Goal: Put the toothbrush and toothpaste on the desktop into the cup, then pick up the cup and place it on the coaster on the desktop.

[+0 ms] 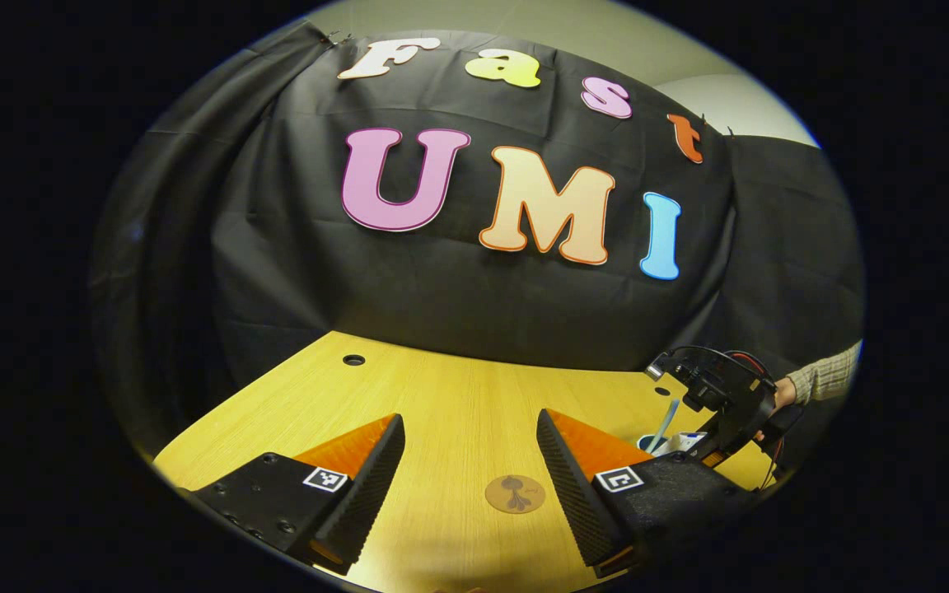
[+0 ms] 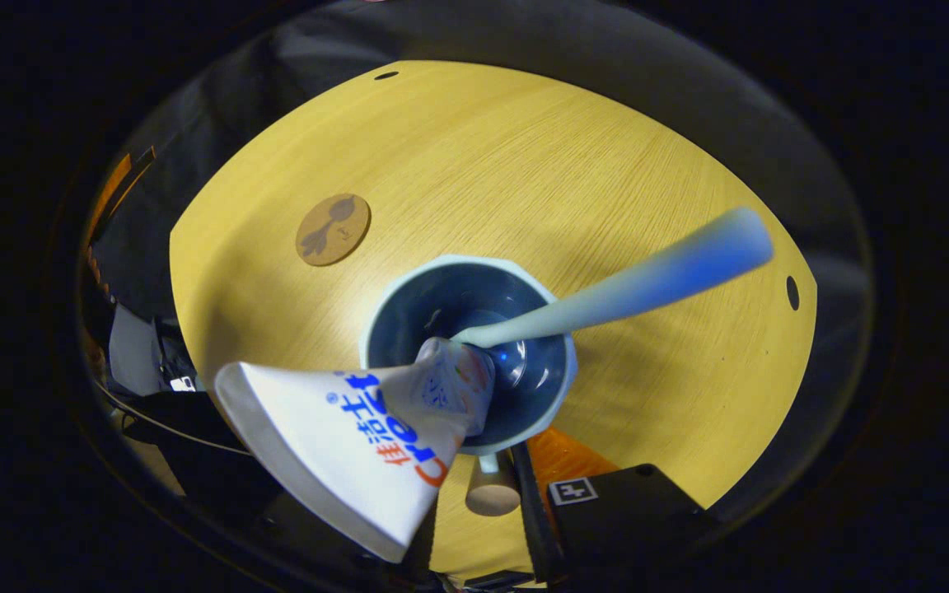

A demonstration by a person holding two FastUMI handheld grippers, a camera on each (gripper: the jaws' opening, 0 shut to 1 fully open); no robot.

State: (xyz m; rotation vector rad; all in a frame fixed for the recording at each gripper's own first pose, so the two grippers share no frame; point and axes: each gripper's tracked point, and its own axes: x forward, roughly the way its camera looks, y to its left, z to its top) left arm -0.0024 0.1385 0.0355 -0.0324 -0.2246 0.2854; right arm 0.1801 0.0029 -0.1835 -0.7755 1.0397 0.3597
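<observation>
A pale blue cup (image 2: pixel 542 394) with a dark inside stands on the wooden table (image 2: pixel 524 148). In it lean a light blue toothbrush (image 2: pixel 631 284) and a white toothpaste tube (image 2: pixel 334 441). My right gripper (image 2: pixel 479 527) points down at the cup and stands open, its fingers on either side of the cup's handle (image 2: pixel 491 492); the tube hides most of one finger. A round cork coaster (image 2: pixel 333 229) lies apart from the cup. My left gripper (image 1: pixel 470 420) hangs open over the coaster (image 1: pixel 516 494). In the left gripper view the right gripper (image 1: pixel 701 449) is over the cup (image 1: pixel 657 445).
A hand and checked sleeve (image 1: pixel 825 380) hold the right gripper at the table's right side. Small cable holes (image 1: pixel 353 360) sit near the table's far edge. Black cloth walls close in behind the table (image 1: pixel 458 387).
</observation>
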